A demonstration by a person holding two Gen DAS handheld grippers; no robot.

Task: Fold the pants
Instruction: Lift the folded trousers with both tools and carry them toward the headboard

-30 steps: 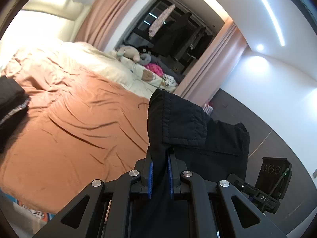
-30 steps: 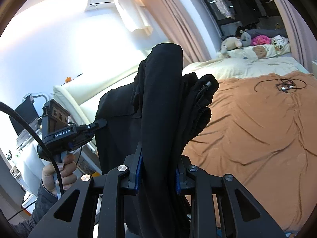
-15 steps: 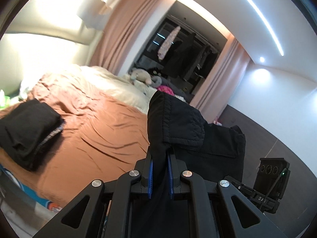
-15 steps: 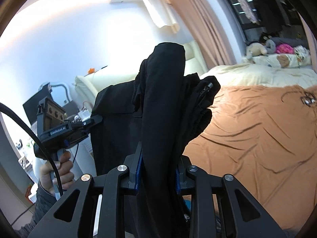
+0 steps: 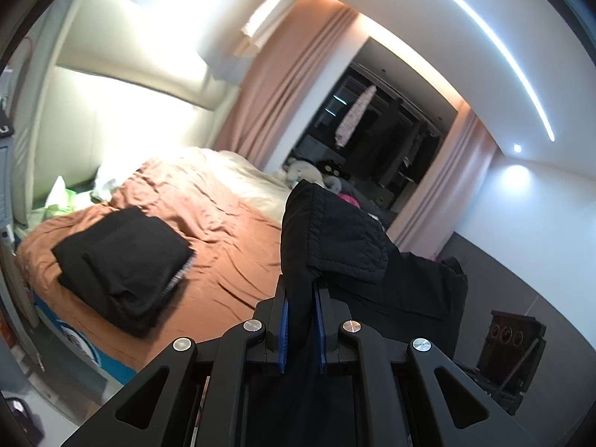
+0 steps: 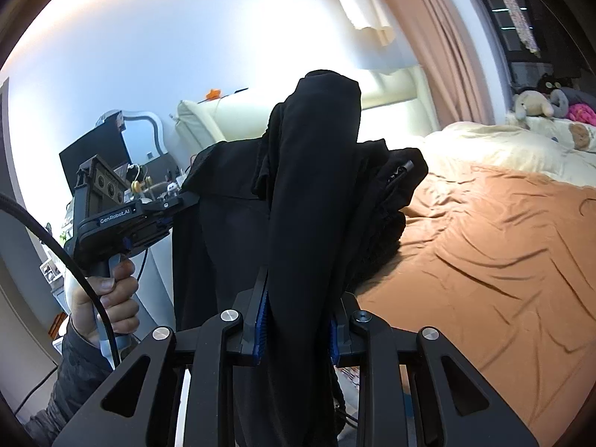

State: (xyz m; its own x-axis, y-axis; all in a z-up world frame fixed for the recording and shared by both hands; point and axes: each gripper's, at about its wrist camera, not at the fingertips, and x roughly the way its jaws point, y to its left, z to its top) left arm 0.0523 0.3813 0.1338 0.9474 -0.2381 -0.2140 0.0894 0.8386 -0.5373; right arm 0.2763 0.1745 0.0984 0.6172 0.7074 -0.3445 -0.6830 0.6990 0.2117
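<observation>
I have both claws raised beside the bed (image 5: 231,223), pointing slightly down: left gripper (image 5: 301,320) and right gripper (image 6: 298,320) each clamp the black pants (image 6: 309,186), hanging between them.

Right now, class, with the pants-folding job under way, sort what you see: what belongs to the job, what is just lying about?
Belongs to the job:
- black pants, clamped in both tongs
- left tongs
- right tongs
- orange bedspread
- folded black stack

Just lying about:
- stuffed toys
- pink curtain
- cream pillow
</observation>
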